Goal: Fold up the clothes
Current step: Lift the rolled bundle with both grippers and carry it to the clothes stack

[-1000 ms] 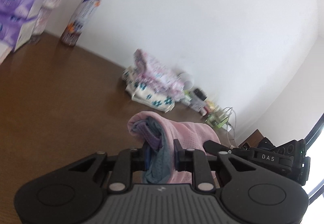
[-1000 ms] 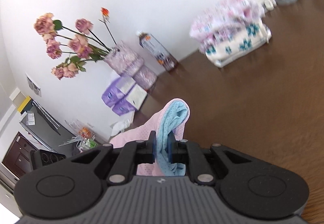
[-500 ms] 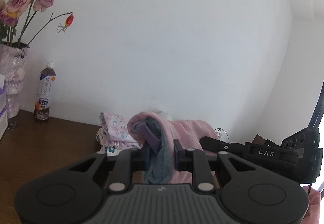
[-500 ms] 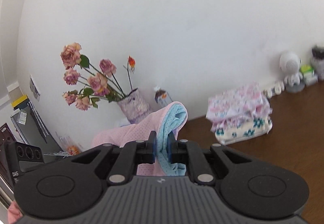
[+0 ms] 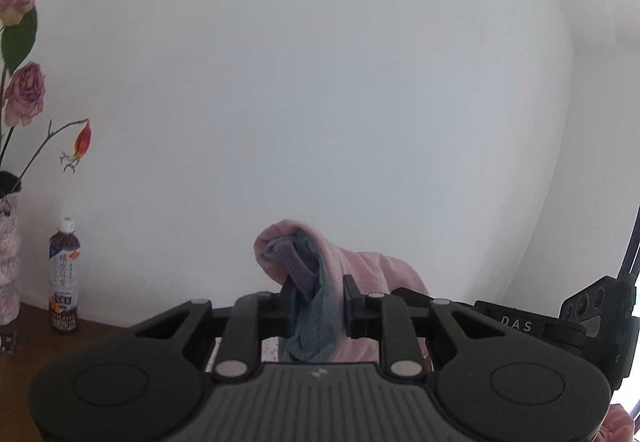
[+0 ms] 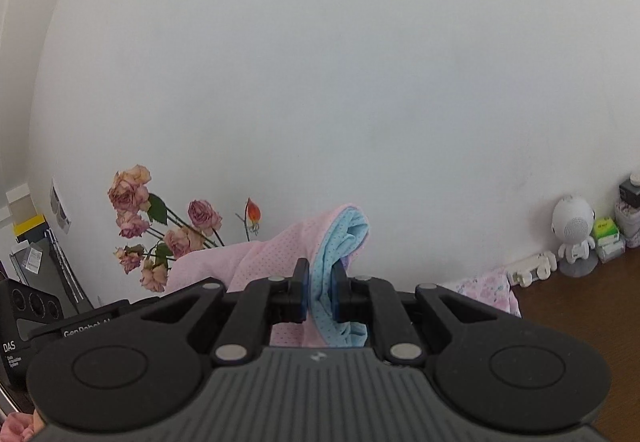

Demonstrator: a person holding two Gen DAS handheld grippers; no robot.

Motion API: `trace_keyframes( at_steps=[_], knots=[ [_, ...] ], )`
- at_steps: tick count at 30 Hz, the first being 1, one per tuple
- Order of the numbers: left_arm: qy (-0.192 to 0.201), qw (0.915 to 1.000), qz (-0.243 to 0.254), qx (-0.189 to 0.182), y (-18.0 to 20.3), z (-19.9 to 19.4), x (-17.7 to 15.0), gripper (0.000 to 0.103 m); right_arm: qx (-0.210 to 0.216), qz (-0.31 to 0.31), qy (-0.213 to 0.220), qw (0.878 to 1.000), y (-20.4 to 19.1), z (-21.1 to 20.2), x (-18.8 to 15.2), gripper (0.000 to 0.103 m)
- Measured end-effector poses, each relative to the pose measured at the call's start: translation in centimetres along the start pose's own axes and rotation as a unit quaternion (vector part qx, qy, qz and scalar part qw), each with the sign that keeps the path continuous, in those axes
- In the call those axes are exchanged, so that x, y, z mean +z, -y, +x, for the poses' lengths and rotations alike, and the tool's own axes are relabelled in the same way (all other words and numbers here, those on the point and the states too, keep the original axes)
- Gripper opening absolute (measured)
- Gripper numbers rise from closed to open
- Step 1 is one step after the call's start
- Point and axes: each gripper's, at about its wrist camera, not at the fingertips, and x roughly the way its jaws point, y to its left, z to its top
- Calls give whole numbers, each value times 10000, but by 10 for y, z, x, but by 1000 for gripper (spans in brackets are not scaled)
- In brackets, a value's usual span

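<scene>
A pink garment (image 5: 372, 266) with a blue dotted trim is held up in the air between both grippers. My left gripper (image 5: 318, 306) is shut on one bunched corner, where blue and purple edging shows. My right gripper (image 6: 321, 292) is shut on the other corner (image 6: 340, 242), pink cloth with a light blue band. The cloth stretches sideways from each gripper toward the other one. In the left wrist view the right gripper's body (image 5: 520, 322) shows at the right; in the right wrist view the left gripper's body (image 6: 48, 326) shows at the left. Both views face a white wall.
A brown table (image 6: 580, 322) lies below. On it stand a drink bottle (image 5: 64, 278), a vase of dried roses (image 6: 160, 234), a folded floral pile (image 6: 488, 290), a small white robot figure (image 6: 574, 238) and small boxes by the wall.
Both grippers have risen with the garment. The table and the floral pile have dropped toward the bottom of both views, and the wall fills most of each. Both grips are unchanged.
</scene>
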Motion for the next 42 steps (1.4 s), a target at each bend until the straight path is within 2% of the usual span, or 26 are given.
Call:
trace_keyframes(
  at_steps=[5, 8, 12, 20, 28, 36, 42],
  knots=[
    [62, 9999, 103, 73, -1, 34, 23, 20, -186, -127, 113, 9997, 0, 28, 35, 10],
    [-20, 9997, 213, 124, -7, 58, 22, 20, -269, -66, 70, 9996, 11, 49, 40, 10],
    [-198, 9996, 125, 171, -26, 93, 16, 20, -421, 29, -93, 9991, 34, 79, 38, 10],
    [-726, 9966, -149, 363, -83, 175, -20, 20, -564, 386, -490, 9965, 96, 140, 3, 10],
    [-1188, 9901, -453, 603, -123, 246, -60, 20, -933, 1059, -779, 9869, 163, 195, -36, 10],
    [-1320, 9853, -782, 753, -152, 256, -84, 20, -1099, 1446, -910, 9791, 198, 214, -56, 10],
    [-1336, 9842, -882, 759, -166, 249, -93, 20, -978, 1640, -891, 9776, 211, 218, -64, 10]
  ],
)
